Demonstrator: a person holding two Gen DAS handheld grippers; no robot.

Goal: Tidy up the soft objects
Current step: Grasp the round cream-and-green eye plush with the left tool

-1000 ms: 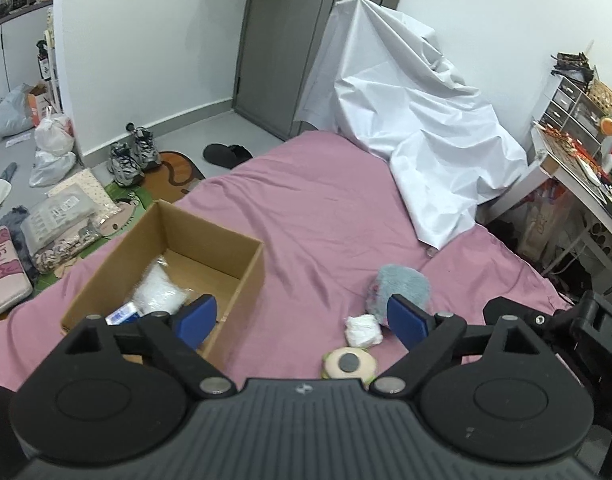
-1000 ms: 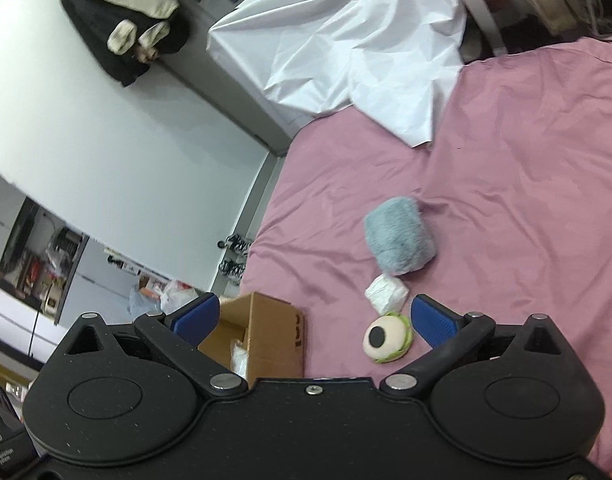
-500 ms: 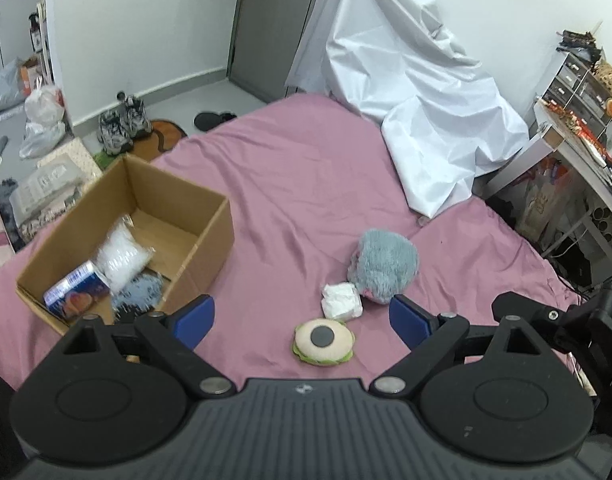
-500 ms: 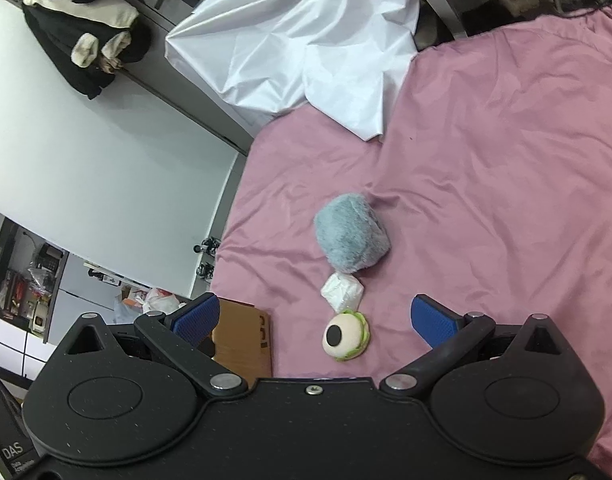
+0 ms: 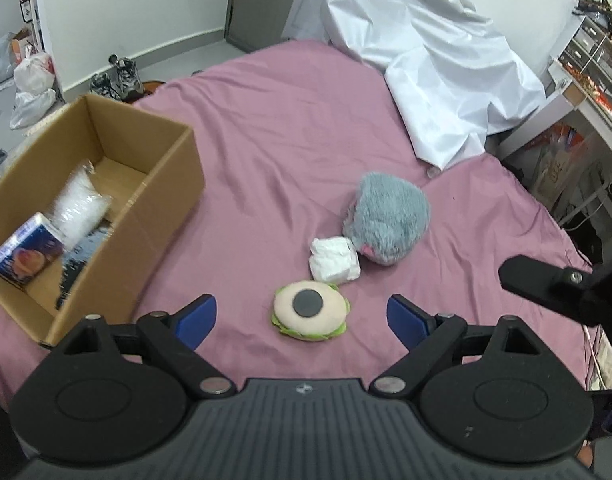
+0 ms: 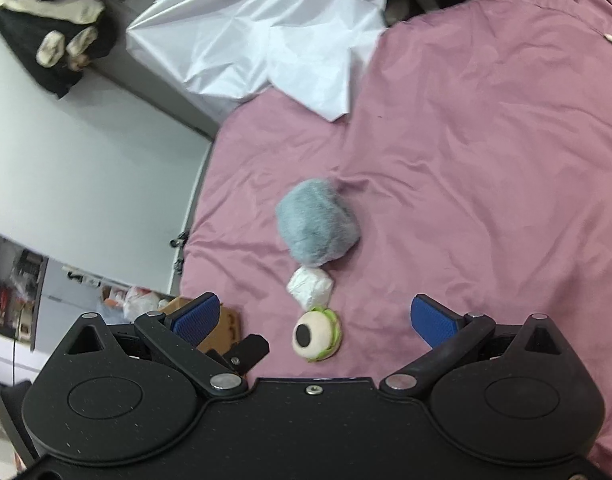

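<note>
On the pink bed [image 5: 306, 120] a plush burger [image 5: 309, 314] [image 6: 316, 334], a white wad [image 5: 334, 260] [image 6: 310, 288] and a grey furry toy [image 5: 386, 220] [image 6: 316, 226] lie in a row. My left gripper [image 5: 302, 318] hovers over the burger with its jaws wide and closing slightly; the pads do not touch it. The right gripper [image 6: 314, 318] stands open above the same toys, holding nothing. A cardboard box [image 5: 138, 248] [image 6: 226, 328] sits to the left, holding a blue packet [image 5: 26, 254] and a clear bag [image 5: 80, 208].
A crumpled white sheet [image 5: 426, 60] [image 6: 266, 32] covers the bed's far end. Shoes [image 5: 118, 76] and plastic bags [image 5: 30, 80] lie on the floor at left. A cluttered desk [image 5: 594, 92] stands at the right edge. Dark clothes [image 6: 54, 28] hang on the wall.
Both grippers have sunk toward the three toys, which now look larger. In the left view the box has slid left and the burger has come between the pads.
</note>
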